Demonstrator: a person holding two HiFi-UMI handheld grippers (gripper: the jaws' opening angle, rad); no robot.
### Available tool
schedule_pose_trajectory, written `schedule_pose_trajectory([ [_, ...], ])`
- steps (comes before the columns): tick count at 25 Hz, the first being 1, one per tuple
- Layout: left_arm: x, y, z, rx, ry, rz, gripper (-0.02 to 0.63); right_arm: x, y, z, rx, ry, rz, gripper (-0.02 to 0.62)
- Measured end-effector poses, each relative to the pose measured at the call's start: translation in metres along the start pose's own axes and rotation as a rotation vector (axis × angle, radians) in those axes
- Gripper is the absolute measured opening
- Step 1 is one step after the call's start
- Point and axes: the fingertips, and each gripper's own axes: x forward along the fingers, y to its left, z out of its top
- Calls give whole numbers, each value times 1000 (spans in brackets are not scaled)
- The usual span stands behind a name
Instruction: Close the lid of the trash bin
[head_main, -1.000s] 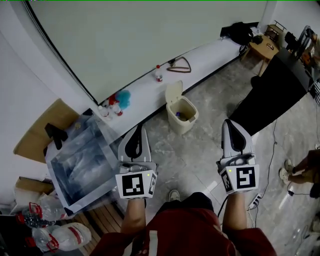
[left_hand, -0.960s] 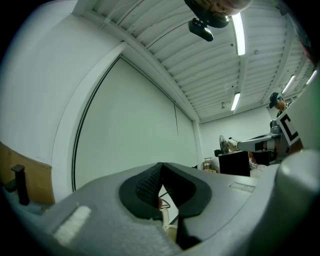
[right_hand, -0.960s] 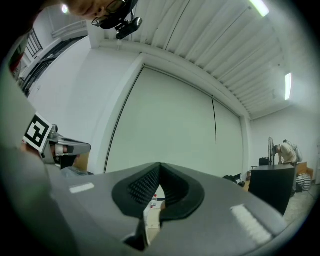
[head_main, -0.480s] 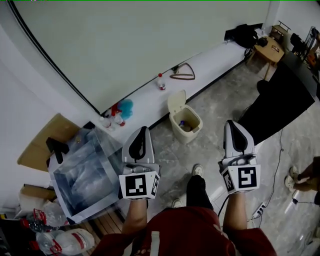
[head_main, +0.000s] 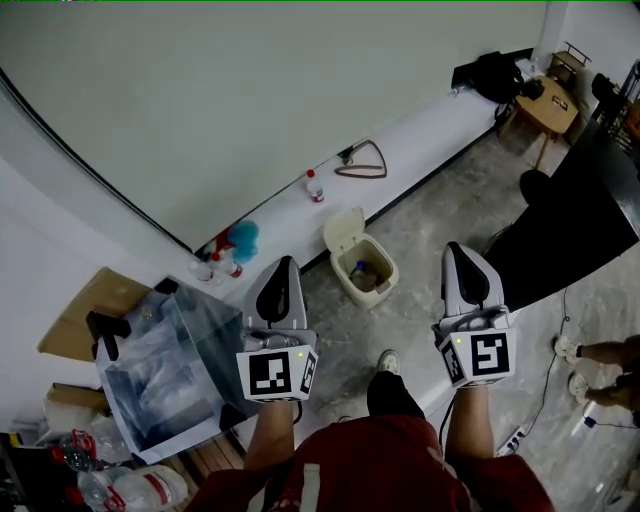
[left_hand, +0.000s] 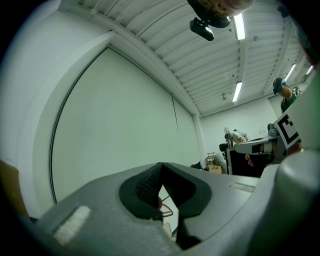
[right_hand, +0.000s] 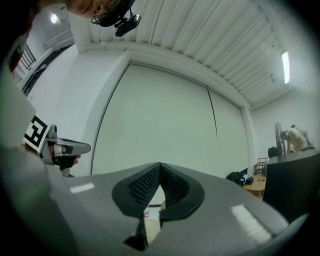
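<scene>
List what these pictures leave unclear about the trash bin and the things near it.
Trash bin contents, head view: too small, shadowed by its walls.
Lid hinge, head view: too small.
Trash bin, gripper views: mostly hidden behind the left gripper and right gripper.
Bottle label, head view: too small to read.

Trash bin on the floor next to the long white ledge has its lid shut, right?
Not quite. The trash bin does stand on the floor next to the long white ledge, but its lid is open, tipped up at the back. The head view shows this.
</scene>
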Motion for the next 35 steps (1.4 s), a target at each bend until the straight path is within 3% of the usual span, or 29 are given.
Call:
schedule_pose_trajectory([
  [5, 54, -26, 3, 11, -6, -14, -2, 29, -49, -11, 16, 52, -9, 0],
  [16, 120, -67, -1, 29, 15, -6, -2, 62, -122, -24, 75, 32, -3, 0],
  [25, 147, -56, -31, 63, 70, 8, -2, 104, -120, -52, 110, 31, 59, 0],
  [35, 198, -18, -98, 26, 166, -19, -1, 168, -103, -94, 91, 86, 94, 0],
])
